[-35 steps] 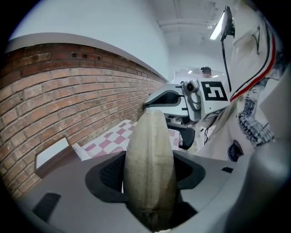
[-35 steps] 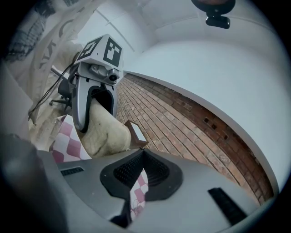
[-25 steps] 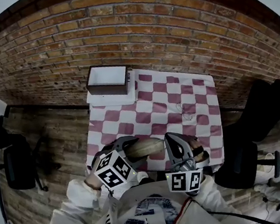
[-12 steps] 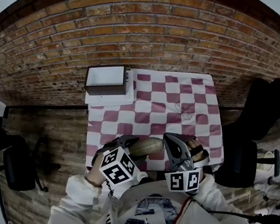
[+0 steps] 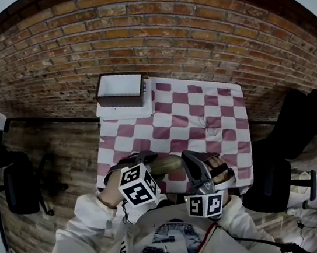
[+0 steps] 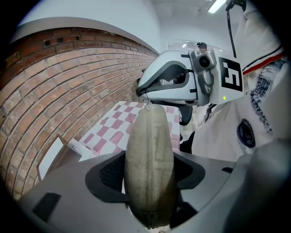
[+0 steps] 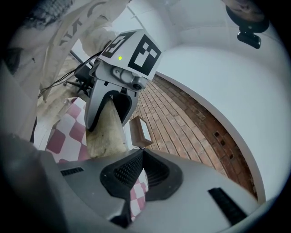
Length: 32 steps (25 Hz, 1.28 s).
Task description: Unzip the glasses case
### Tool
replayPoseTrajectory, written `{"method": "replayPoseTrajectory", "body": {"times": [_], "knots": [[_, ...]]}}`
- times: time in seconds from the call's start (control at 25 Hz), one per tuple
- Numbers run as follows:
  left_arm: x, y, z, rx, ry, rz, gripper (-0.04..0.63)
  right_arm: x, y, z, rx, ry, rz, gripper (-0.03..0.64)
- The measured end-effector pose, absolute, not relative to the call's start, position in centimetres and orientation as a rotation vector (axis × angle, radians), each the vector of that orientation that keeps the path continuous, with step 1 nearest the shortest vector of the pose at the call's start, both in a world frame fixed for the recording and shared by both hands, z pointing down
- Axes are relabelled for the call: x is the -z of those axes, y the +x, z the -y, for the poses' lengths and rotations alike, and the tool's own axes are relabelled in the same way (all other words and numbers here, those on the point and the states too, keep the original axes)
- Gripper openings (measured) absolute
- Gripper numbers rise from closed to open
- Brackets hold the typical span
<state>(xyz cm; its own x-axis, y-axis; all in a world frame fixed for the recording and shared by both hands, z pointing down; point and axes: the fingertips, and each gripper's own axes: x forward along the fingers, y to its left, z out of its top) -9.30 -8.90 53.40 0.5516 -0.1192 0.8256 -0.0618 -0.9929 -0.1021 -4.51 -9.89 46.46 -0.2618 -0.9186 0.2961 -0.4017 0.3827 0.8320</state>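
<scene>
You are holding the beige, oblong fabric glasses case (image 5: 167, 164) off the surface, just over the near edge of the table, with its long axis running between your two hands. Your left gripper (image 5: 147, 161) is clamping it across the middle – the ribbed pads are pressing on both flanks, and the seam is facing the left gripper view. Your right gripper (image 5: 186, 159) is meeting the case's far end with its jaws drawn fully together; a small dark bit is sitting at their tips, possibly the zip pull, though it is too small to be sure. Under your hands the pink-and-white checked tablecloth (image 5: 195, 114) is covering the table, and at its far left corner an open brown cardboard box (image 5: 120, 90) is resting on a white sheet – near the red brick wall (image 5: 144, 31).
</scene>
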Motion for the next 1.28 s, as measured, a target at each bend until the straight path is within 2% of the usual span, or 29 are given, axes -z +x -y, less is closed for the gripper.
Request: {"method": "replayPoseTrajectory", "body": {"times": [0.68,1.28], "knots": [[-54.7,-9.3,8.6,1.518,-2.638,-0.163,0.284,-47.4,-5.4,9.0,0.802,1.075,1.887,0.014],[-53.3,-7.6,8.8,1.282,-2.868,-0.285,0.284,-45.8,-2.6,8.1,0.626,1.199,2.078,0.017]]}}
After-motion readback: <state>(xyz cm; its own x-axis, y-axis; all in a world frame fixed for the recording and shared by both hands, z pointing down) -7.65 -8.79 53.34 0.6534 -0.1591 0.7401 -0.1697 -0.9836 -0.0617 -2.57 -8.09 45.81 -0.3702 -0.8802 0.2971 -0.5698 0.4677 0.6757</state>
